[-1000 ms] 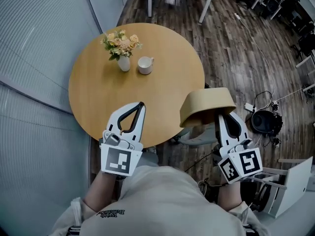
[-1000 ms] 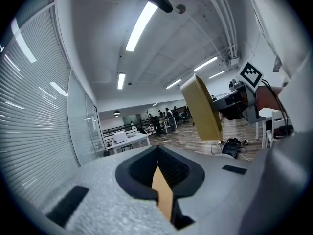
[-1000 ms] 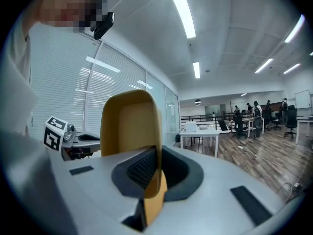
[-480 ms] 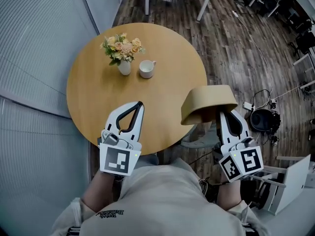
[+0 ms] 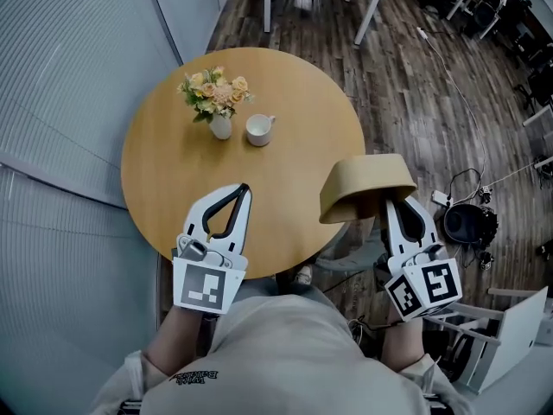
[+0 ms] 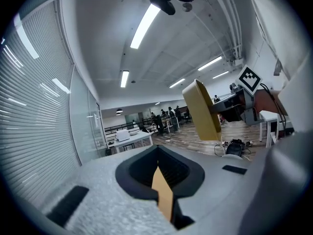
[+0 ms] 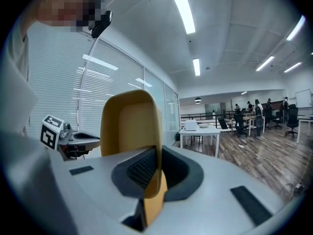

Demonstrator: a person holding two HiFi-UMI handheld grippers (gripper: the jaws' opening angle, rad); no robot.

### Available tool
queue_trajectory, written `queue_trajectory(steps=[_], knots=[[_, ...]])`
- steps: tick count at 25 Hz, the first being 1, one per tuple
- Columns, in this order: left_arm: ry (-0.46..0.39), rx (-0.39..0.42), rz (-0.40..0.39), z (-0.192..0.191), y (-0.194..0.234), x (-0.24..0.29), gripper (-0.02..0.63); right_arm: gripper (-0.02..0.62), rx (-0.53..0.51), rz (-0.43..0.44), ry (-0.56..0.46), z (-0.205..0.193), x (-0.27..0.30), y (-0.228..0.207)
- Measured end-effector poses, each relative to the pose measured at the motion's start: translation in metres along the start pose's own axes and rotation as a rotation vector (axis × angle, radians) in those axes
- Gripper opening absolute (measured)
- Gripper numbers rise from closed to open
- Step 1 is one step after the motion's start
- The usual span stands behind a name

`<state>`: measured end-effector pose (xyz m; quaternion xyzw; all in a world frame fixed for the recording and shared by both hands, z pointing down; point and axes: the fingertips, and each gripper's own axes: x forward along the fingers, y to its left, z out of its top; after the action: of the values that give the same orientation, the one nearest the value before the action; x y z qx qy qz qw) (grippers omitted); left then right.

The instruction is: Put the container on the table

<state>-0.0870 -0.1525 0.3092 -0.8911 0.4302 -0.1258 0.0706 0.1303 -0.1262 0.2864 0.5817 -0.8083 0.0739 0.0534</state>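
One round wooden table (image 5: 173, 175). On it, one white cup (image 5: 258, 130) just beside one small vase of flowers (image 5: 216, 104).

Two grippers. Left gripper (image 5: 244, 188): jaws pressed together with nothing in them, over the near part of the table. Right gripper (image 5: 394, 202): jaws clamped tight on the rim of the one tan container (image 5: 367, 180).

Container up in the air, just past the table's right edge, over the dark wood floor (image 5: 415, 102) and not on the table. Tipped, with the open side toward the right gripper.

Next to half a second ago, little change. Same grip, and the container at about the same spot beside the table edge. Table, cup and vase a bit lower in the head view.
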Motion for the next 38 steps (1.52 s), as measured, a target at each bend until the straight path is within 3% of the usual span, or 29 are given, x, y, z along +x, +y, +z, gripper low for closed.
queue_trajectory(steps=[10, 14, 19, 21, 25, 38], knots=[[0.046, -0.025, 0.029, -0.004, -0.016, 0.014, 0.021, 0.035, 0.041, 0.083, 0.031, -0.005, 0.004, -0.015], [0.078, 0.022, 0.037, -0.015, -0.018, 0.028, 0.021, 0.035, -0.012, 0.131, 0.093, -0.011, 0.025, -0.014], [0.072, -0.044, 0.035, -0.031, -0.004, 0.047, 0.021, 0.035, -0.024, 0.170, 0.173, -0.027, 0.072, -0.014], [0.054, -0.079, 0.039, -0.038, 0.005, 0.056, 0.021, 0.035, -0.042, 0.175, 0.212, -0.039, 0.093, -0.016], [0.070, -0.064, 0.034, -0.060, 0.013, 0.075, 0.021, 0.035, -0.089, 0.182, 0.306, -0.070, 0.123, -0.020], [0.244, -0.177, -0.028, -0.169, 0.017, 0.127, 0.021, 0.035, -0.090, 0.233, 0.617, -0.200, 0.202, -0.020]])
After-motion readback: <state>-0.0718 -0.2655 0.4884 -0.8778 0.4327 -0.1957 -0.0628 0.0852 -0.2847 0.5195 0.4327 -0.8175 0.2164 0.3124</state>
